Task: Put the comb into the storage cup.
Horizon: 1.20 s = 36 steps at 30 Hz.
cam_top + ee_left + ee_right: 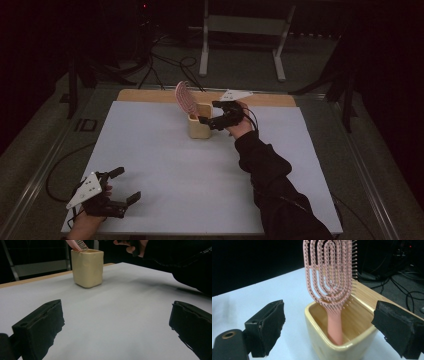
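Note:
A pink hairbrush (331, 280) stands handle-down in a pale yellow square cup (352, 340), its head leaning out over the rim. From above, the hairbrush (185, 98) and cup (199, 126) sit at the far middle of the white table sheet (200, 170). My right gripper (209, 113) hovers just right of the cup, open, its jaws apart on either side of the cup's top with nothing between them. Open too, my left gripper (126, 185) rests low at the near left corner, facing the cup (87, 267) from afar.
A wooden strip (150, 95) borders the sheet's far edge. Beyond it stand a metal frame (245, 30) and loose cables (170, 65) on the floor. The person's dark sleeve (272, 185) crosses the right half of the sheet.

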Tool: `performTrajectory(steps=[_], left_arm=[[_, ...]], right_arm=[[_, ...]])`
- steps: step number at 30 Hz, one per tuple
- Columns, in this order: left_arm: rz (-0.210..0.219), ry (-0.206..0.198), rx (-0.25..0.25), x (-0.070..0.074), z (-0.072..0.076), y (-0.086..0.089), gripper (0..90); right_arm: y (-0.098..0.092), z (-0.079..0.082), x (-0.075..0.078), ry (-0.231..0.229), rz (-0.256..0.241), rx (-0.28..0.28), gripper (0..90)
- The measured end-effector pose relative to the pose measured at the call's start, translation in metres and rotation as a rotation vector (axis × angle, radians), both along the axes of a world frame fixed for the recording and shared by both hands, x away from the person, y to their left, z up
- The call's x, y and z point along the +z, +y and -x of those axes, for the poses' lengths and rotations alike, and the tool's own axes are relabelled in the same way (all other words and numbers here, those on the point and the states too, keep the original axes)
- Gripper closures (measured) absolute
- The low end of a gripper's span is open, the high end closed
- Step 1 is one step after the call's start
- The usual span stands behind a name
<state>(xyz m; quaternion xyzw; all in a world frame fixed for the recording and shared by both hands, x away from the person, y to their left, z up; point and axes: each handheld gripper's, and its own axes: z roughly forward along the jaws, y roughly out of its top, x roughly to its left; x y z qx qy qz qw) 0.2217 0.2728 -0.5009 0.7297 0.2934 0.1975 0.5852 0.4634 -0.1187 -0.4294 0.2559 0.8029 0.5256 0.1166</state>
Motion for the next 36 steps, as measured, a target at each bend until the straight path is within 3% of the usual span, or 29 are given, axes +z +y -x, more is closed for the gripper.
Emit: performTrajectory(steps=[10,21,36], left_arm=[[0.002,0.001,0.001,0.000,0.000,0.000,0.0],[0.001,-0.002,0.003,0.001,0.001,0.000,0.0],[0.002,-0.003,0.004,0.001,0.001,0.000,0.0]], right_arm=[[-0.014,0.019,0.002,0.018,0.010,0.005,10.0],[-0.030,0.042,0.009,0.004,0.005,-0.005,9.8],[-0.070,0.077,0.007,0.003,-0.006,-0.041,9.7]])
